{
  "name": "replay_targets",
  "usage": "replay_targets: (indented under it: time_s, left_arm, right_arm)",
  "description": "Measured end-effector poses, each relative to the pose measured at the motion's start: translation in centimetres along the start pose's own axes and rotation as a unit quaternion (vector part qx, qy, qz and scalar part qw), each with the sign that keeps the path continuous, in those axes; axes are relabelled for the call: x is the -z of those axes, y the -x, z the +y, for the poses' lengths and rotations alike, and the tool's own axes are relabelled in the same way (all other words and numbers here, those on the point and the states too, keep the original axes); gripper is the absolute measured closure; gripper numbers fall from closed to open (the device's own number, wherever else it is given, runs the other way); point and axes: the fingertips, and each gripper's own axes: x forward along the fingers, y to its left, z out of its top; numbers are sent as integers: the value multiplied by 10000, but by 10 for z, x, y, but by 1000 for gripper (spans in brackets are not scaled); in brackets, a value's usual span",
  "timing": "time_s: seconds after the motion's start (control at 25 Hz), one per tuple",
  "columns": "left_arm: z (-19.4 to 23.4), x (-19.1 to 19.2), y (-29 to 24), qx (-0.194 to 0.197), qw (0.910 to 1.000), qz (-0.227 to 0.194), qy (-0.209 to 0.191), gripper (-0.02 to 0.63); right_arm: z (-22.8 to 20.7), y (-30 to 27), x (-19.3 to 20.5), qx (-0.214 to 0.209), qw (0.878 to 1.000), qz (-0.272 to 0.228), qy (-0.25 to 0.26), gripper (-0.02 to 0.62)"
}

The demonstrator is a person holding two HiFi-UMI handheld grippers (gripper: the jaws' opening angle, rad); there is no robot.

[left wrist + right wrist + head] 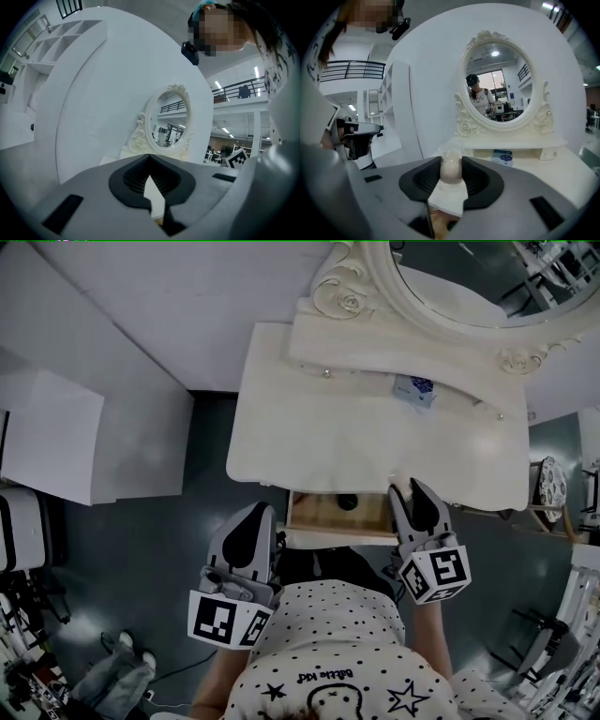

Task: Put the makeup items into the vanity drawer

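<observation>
Head view looks steeply down on the vanity table [319, 442] and open drawer [323, 514]. Both gripper views ride low, close in, facing the oval mirror [499, 86] all three share.

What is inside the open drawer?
One small dark thing lies on the wooden bottom of the drawer. The tabletop hides the back part, and the right claw hides the right end.

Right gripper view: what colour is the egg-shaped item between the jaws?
Pale beige-pink. It is a makeup sponge in clear wrap, and it shows best in the right gripper view.
</observation>
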Motion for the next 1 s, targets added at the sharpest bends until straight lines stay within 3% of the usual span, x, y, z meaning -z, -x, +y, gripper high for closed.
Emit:
replay_targets:
  time_s: [0.36,1.0]
  left_arm:
    - [-6,3,13,-96,9999,-64,-113,604]
    - [-23,-1,30,-198,9992,-233,-254,604]
  right_arm:
    - [-5,67,19,316,9982,-141,-485,449]
    - [4,100,28,250,9985,-191,-441,449]
